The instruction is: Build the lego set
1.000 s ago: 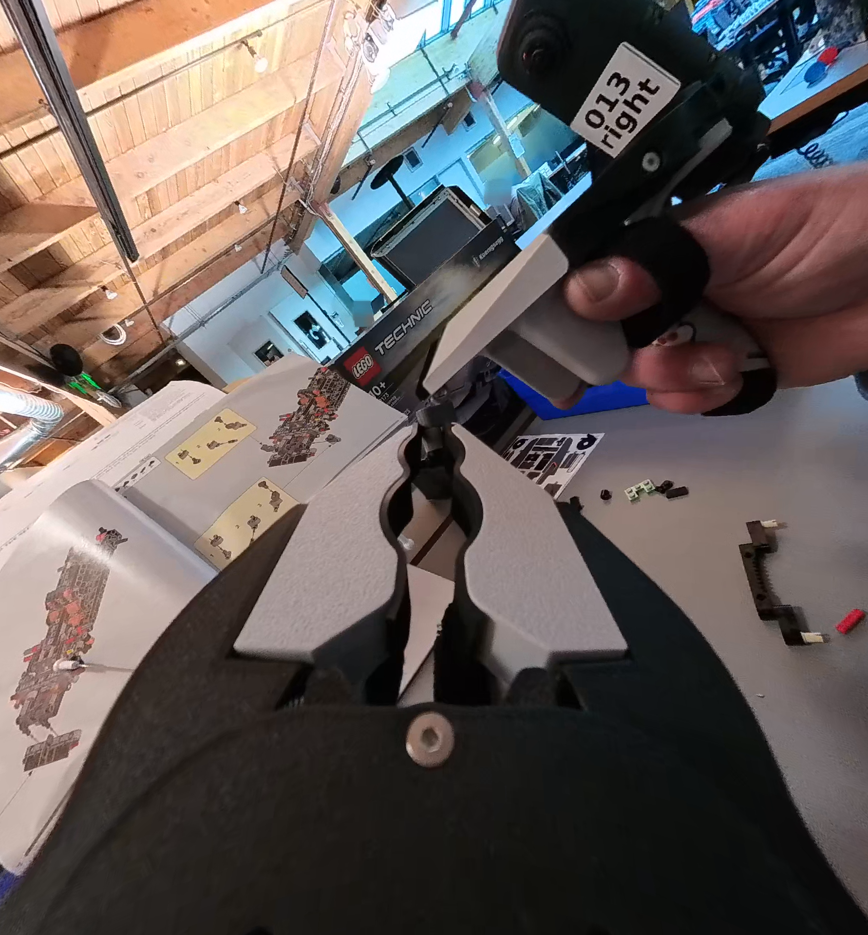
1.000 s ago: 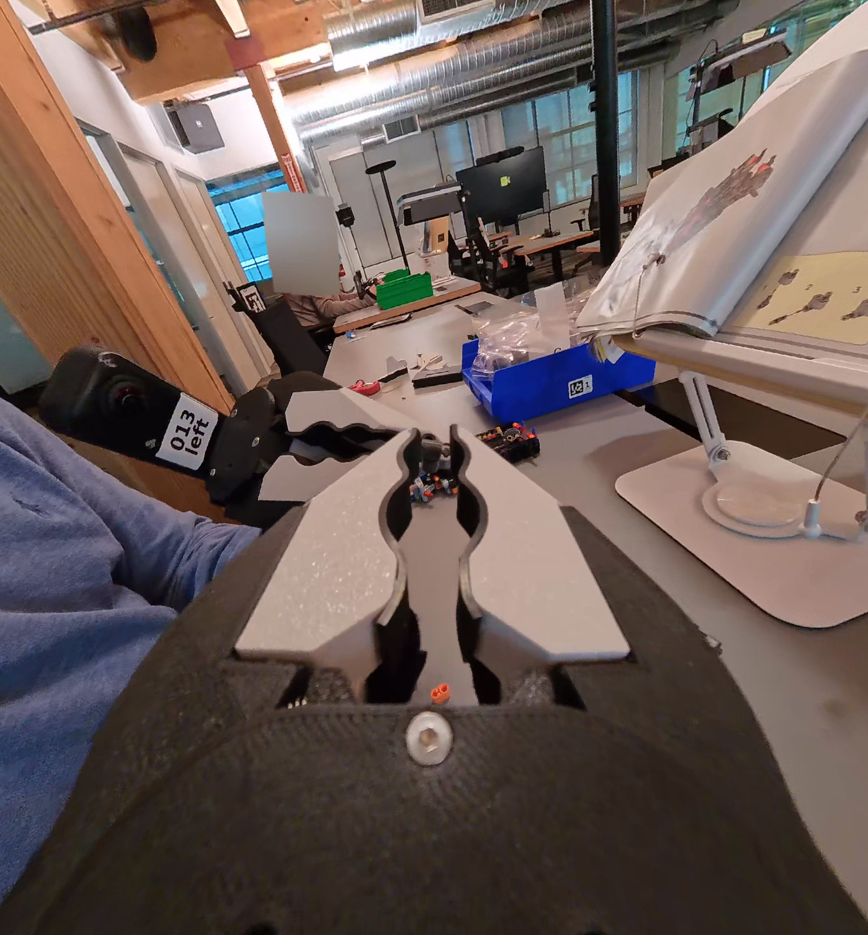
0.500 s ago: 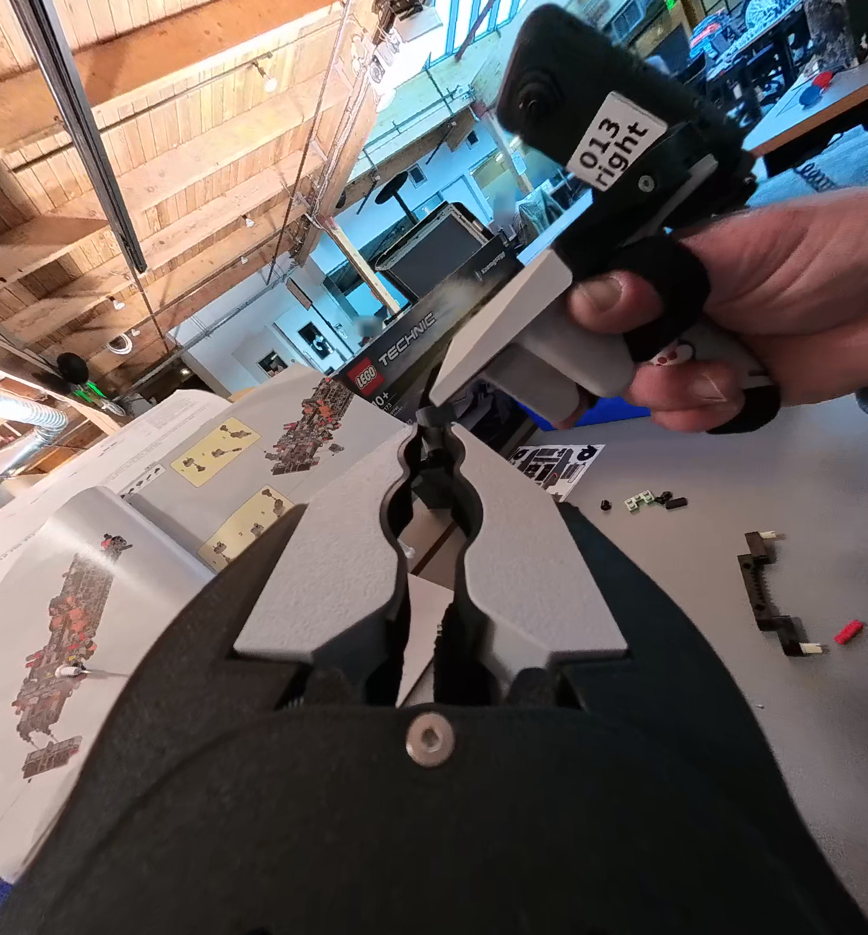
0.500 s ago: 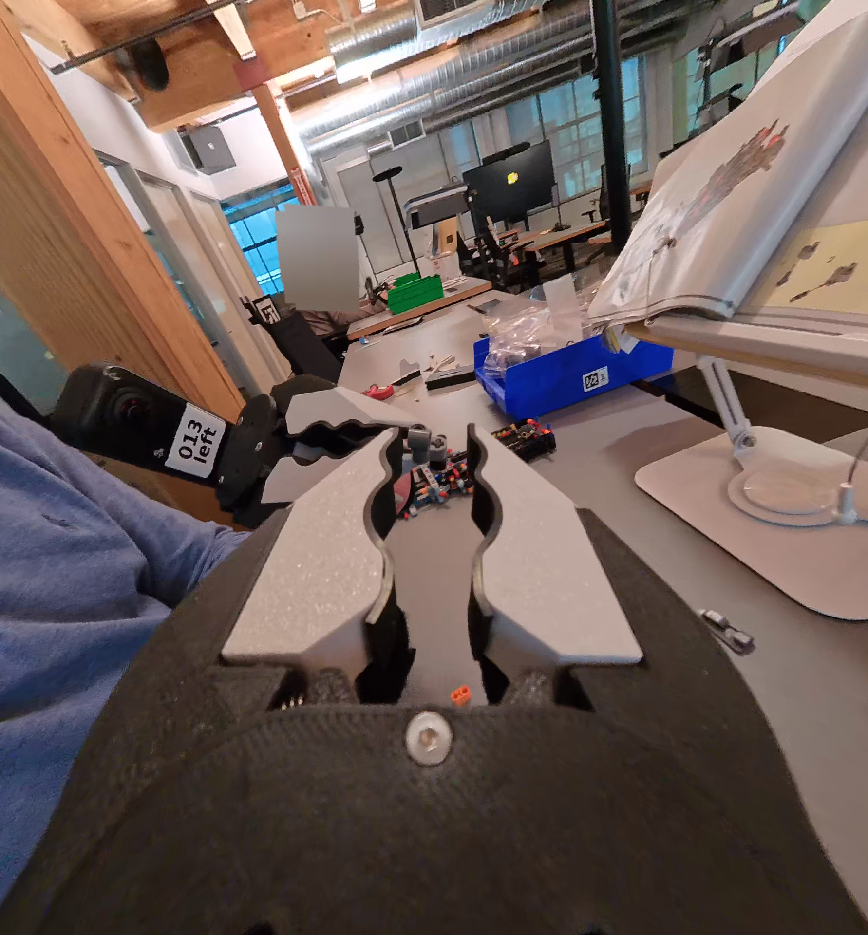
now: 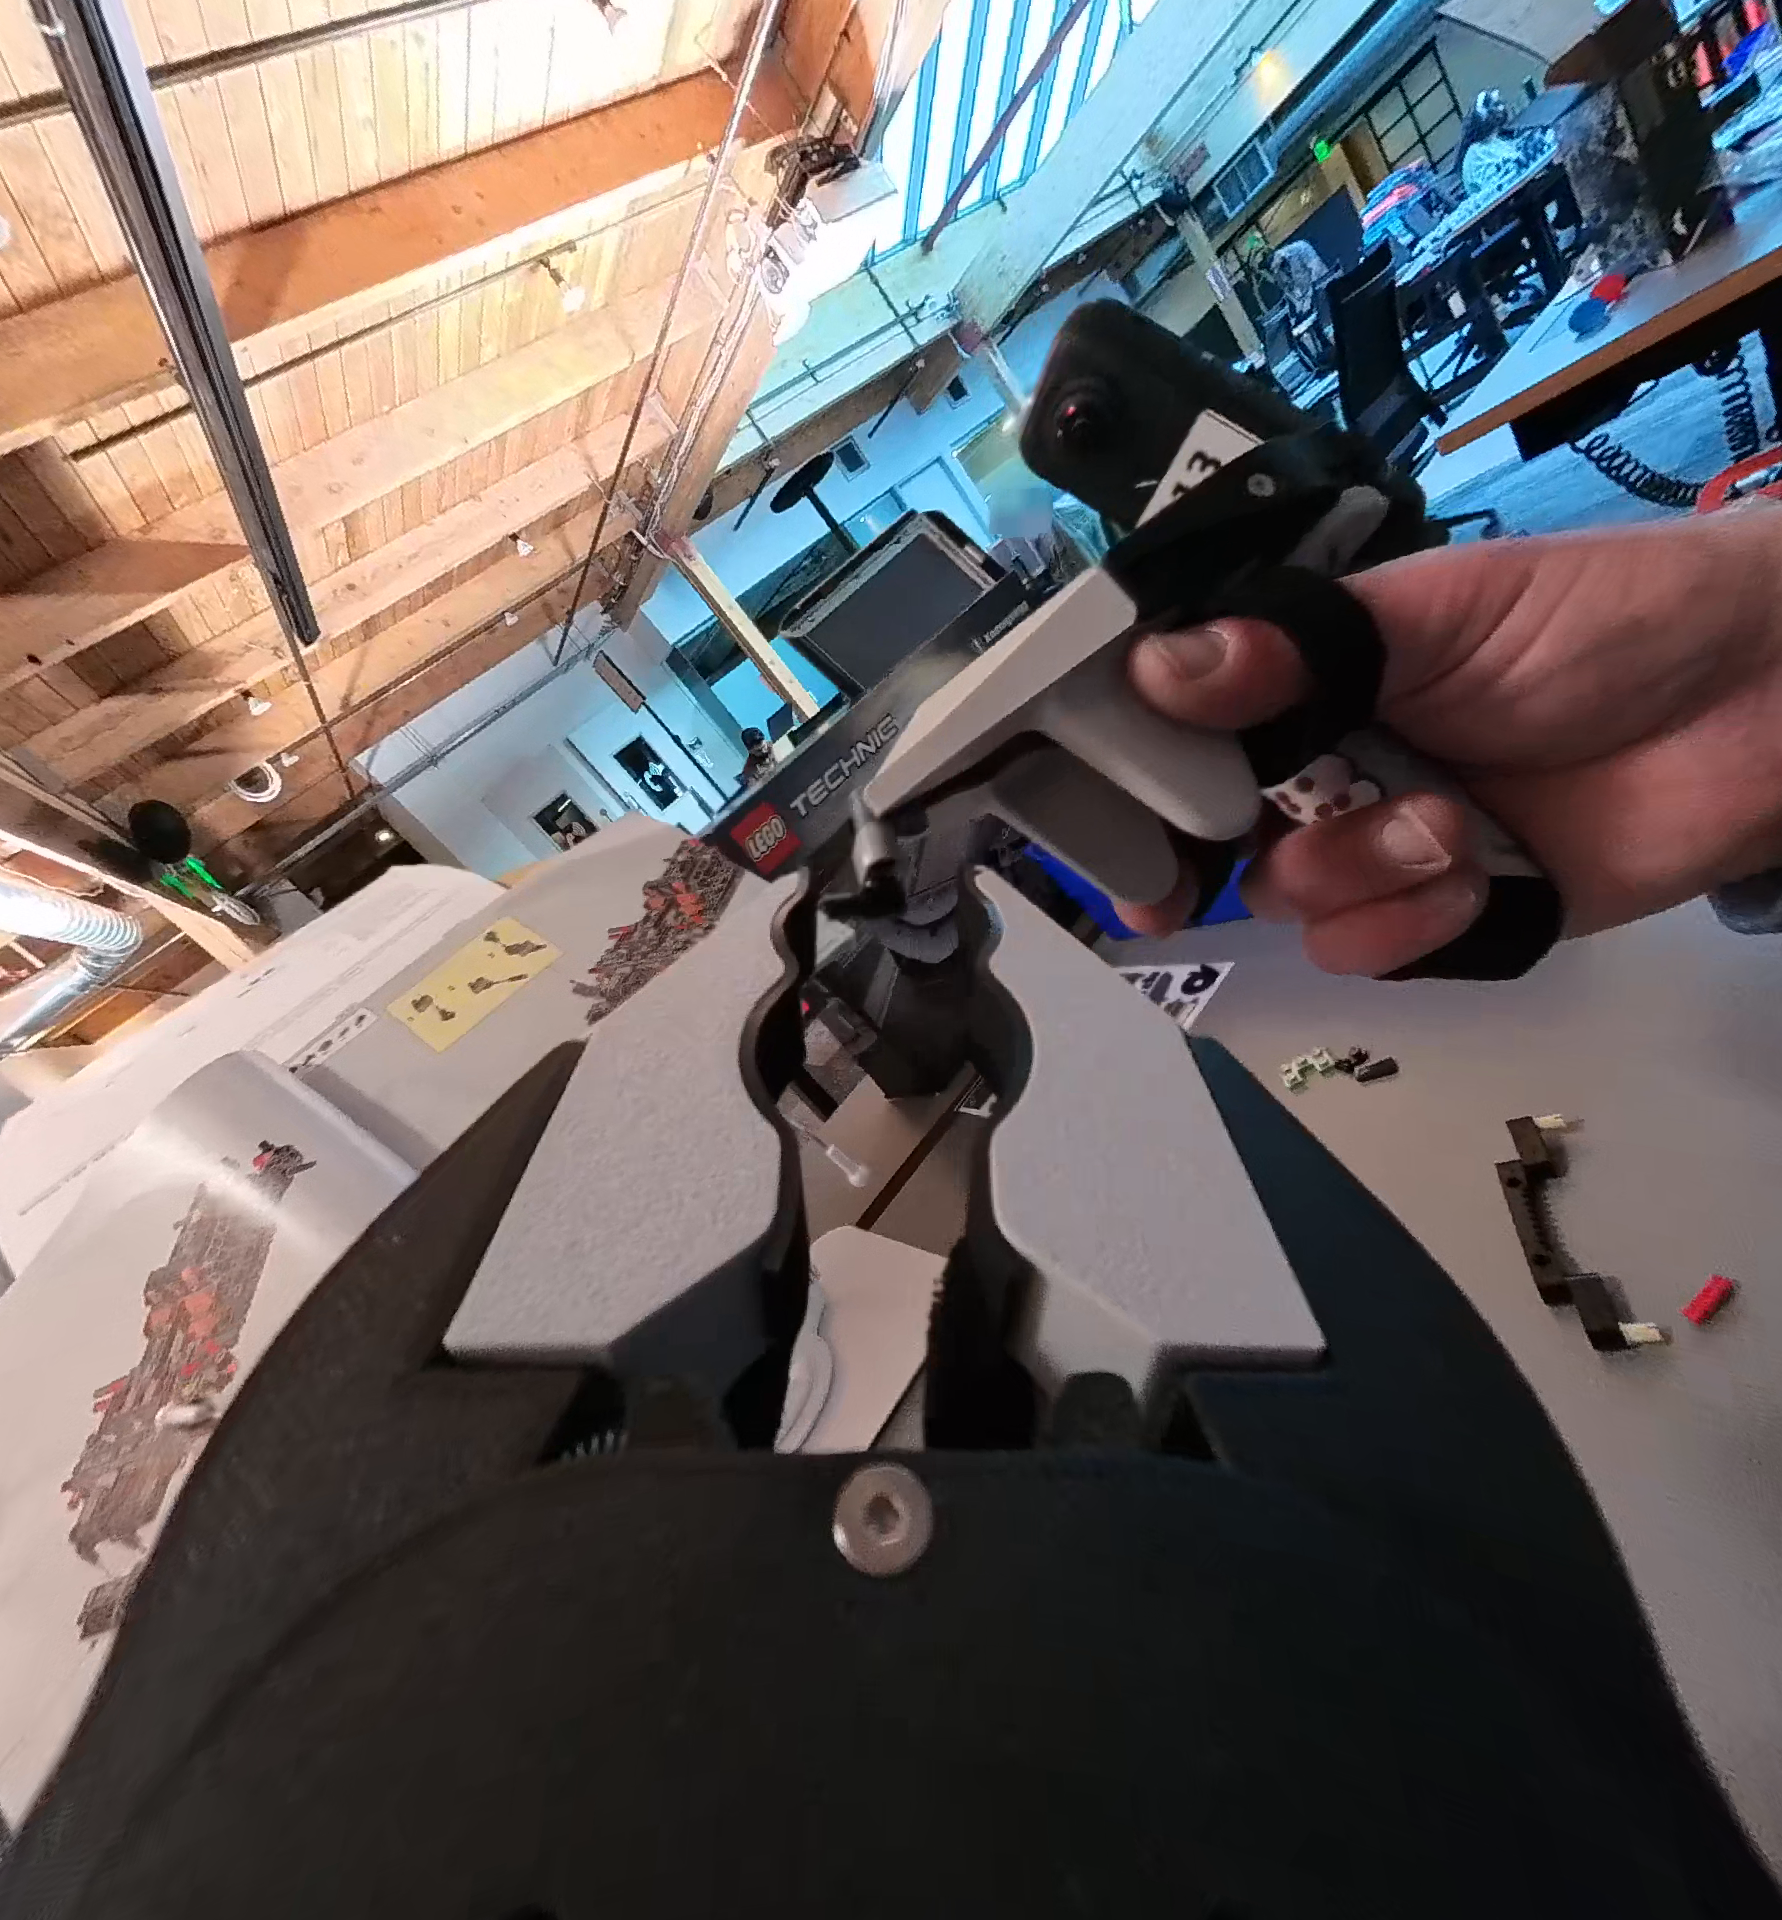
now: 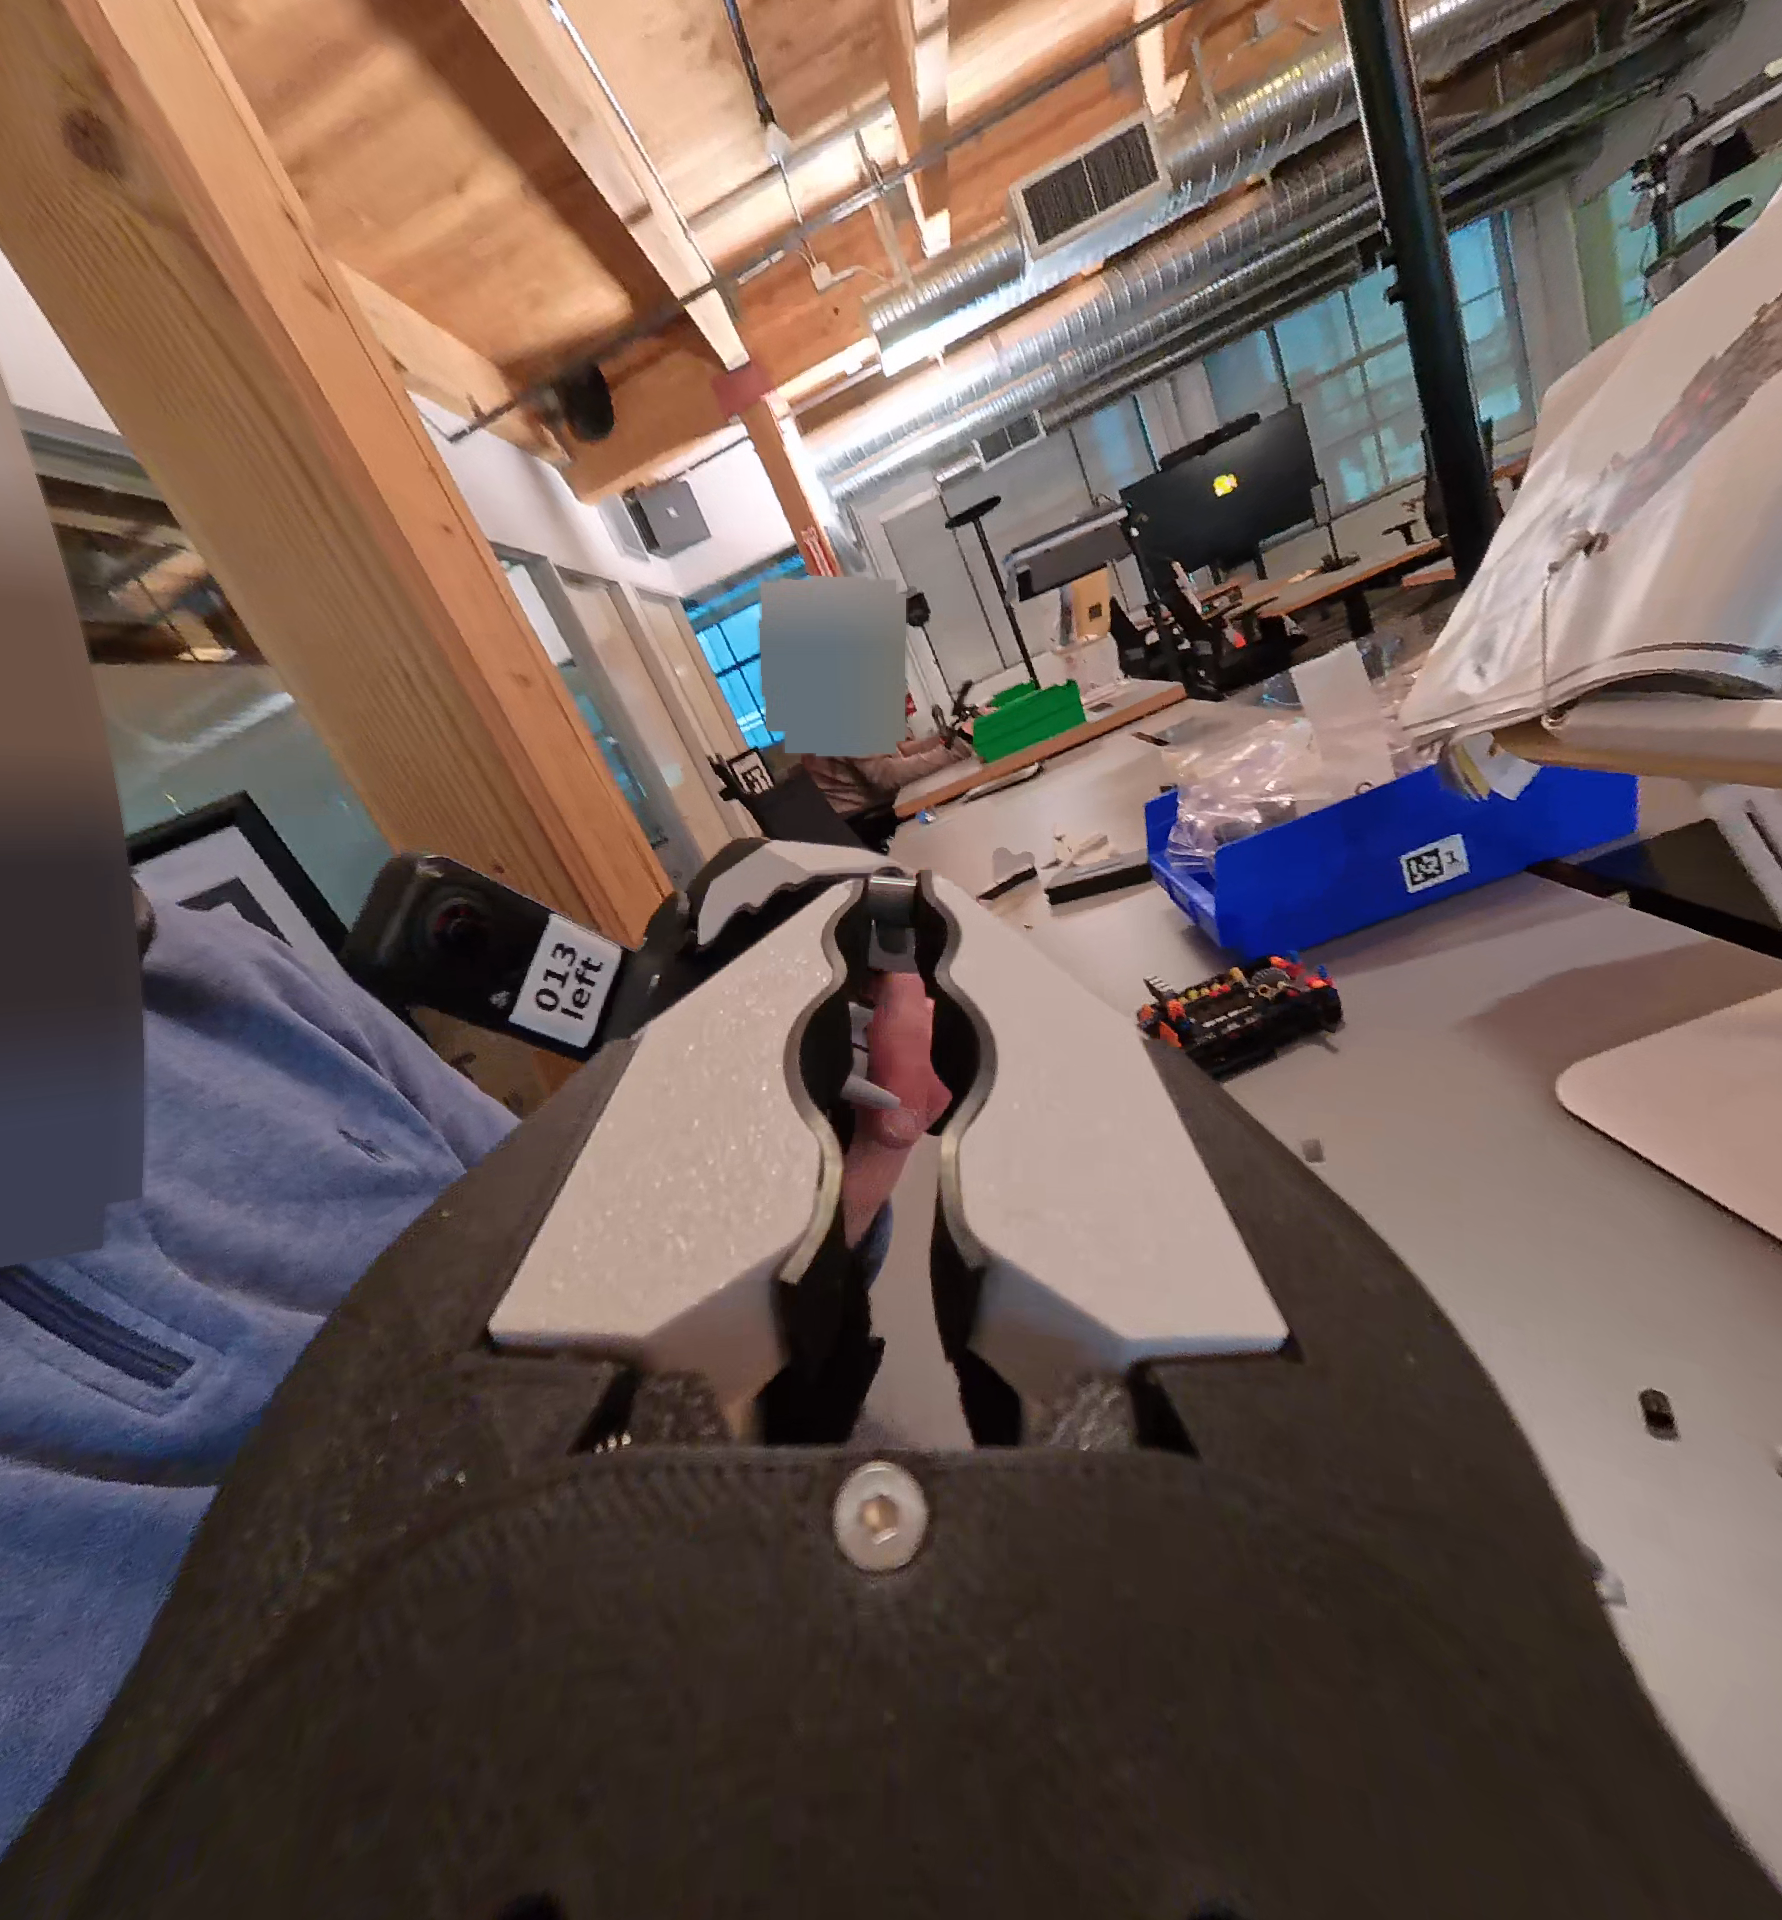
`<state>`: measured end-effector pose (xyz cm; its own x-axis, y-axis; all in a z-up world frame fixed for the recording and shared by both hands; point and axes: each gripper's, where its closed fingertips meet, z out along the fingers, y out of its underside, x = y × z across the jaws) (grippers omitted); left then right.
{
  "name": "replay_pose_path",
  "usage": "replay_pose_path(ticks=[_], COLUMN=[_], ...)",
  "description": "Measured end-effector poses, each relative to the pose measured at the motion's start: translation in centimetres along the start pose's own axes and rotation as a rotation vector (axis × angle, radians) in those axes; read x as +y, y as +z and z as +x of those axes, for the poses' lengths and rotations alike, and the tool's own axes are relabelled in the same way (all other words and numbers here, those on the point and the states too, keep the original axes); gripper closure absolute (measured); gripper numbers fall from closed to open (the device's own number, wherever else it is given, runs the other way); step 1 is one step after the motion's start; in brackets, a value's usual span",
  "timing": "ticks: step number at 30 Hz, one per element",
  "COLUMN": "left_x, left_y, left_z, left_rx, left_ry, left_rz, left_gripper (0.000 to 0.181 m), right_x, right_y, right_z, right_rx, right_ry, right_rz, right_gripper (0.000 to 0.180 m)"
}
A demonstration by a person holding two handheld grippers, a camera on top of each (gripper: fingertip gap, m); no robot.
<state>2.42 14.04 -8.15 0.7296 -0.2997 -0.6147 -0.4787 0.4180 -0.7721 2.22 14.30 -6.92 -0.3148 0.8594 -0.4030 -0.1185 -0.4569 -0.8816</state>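
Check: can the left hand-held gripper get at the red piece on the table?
Probably not yet: the path to the red piece looks clear, but the left hand-held gripper is shut on a grey part.

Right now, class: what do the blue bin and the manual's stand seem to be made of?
Blue bin: likely moulded plastic, judging by its uniform glossy colour and thin walls. Stand: looks like painted metal with a smooth matte pale base, though plastic is possible.

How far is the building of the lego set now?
Done: one small black, multicoloured brick assembly. In hand: right claw pinches a tiny grey piece at the dark grey geared part in the left claw. Remaining: black toothed beam, red pin, bagged parts in the blue bin.
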Motion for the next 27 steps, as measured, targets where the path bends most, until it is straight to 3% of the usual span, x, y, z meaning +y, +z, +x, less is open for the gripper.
replay_pose_path(ticks=[10, 20, 27], left_x=[1.7, 10.1, 16.6], left_y=[-5.4, -17.9, -27.2], left_z=[-5.8, -15.2, -13.8], left_rx=[-0.020, 0.046, 0.160], left_ry=[0.072, 0.006, -0.224], left_rz=[-0.136, -0.561, -0.741], left_gripper=[0.155, 0.157, 0.165], right_x=[0.8, 12.3, 21.2], right_y=[2.4, 11.1, 14.9], right_z=[-0.6, 1.3, 3.0], right_rx=[-0.040, -0.011, 0.016], right_ry=[-0.004, -0.117, -0.211], right_rz=[-0.056, -0.428, -0.671], right_gripper=[0.174, 0.174, 0.174])
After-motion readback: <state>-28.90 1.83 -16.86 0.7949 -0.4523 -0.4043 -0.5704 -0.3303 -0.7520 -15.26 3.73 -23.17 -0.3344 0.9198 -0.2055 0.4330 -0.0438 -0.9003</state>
